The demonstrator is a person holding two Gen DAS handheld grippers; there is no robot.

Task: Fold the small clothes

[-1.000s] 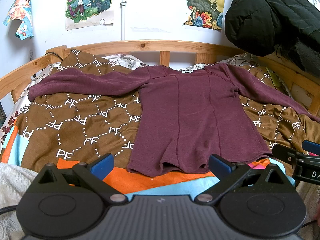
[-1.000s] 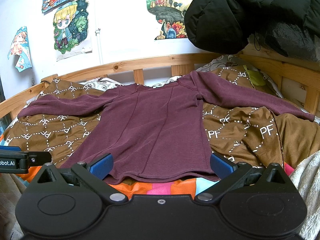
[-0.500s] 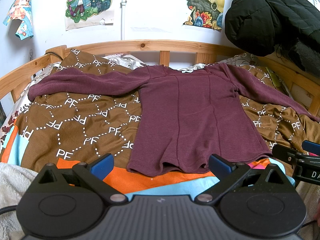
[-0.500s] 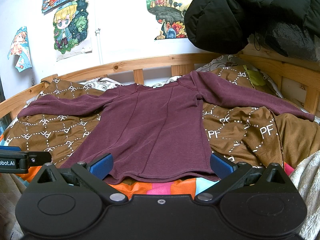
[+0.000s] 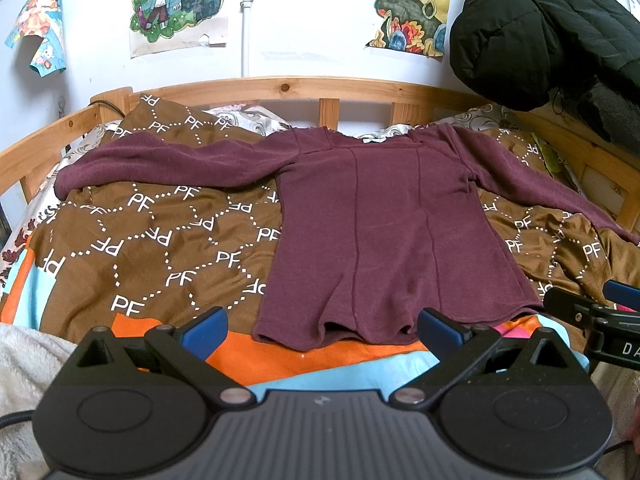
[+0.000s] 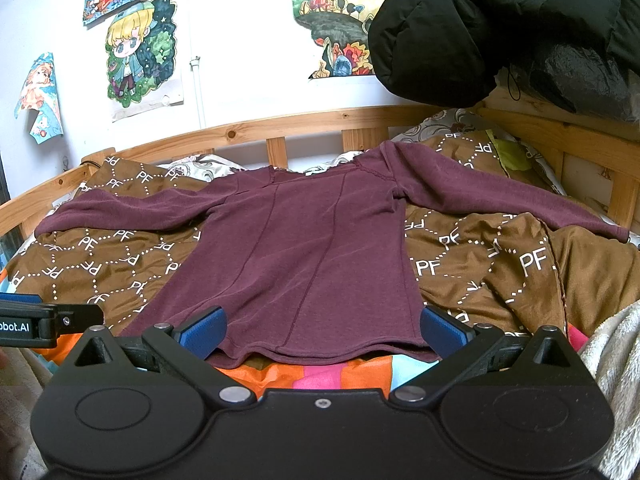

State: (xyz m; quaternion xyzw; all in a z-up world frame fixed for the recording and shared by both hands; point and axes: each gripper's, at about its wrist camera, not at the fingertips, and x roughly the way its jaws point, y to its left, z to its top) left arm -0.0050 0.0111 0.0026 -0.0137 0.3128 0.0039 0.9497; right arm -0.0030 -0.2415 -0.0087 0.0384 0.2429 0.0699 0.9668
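Maroon long-sleeved top point(image 5: 384, 232) lies flat on the bed, on a brown bedspread point(image 5: 160, 240) printed with white "PF" hexagons. Neck end is toward the wooden headboard rail point(image 5: 280, 84), hem toward the near edge. Both sleeves are spread outward: 1 reaches to the left side of the bed, the other runs across the bedspread toward the wooden side rail point(image 6: 592, 184) on the right. 2 vertical seams run down the body. The hem sits slightly rippled over a strip of orange, pink and light-blue bedding point(image 6: 320, 372).

Left gripper point(image 5: 320, 330): jaws spread wide, blue pads point(image 5: 204, 330) empty, held just short of the hem, nearer its left part. Not touching fabric.

Right gripper point(image 6: 320, 330): jaws also spread wide, blue pads point(image 6: 442, 328) empty, roughly framing the hem's full width from this view. Whether the pads touch the cloth cannot be told; nothing is pinched.

Each gripper appears at the edge of the other's view: right one at the far right of the left wrist view, left one at the far left of the right wrist view.

Surroundings: black puffer jacket point(image 6: 500, 28) bunched at the upper right above the rail; cartoon posters point(image 5: 180, 0) on the white wall; a cream fleece blanket point(image 6: 612, 360) at the near right edge of the bed.
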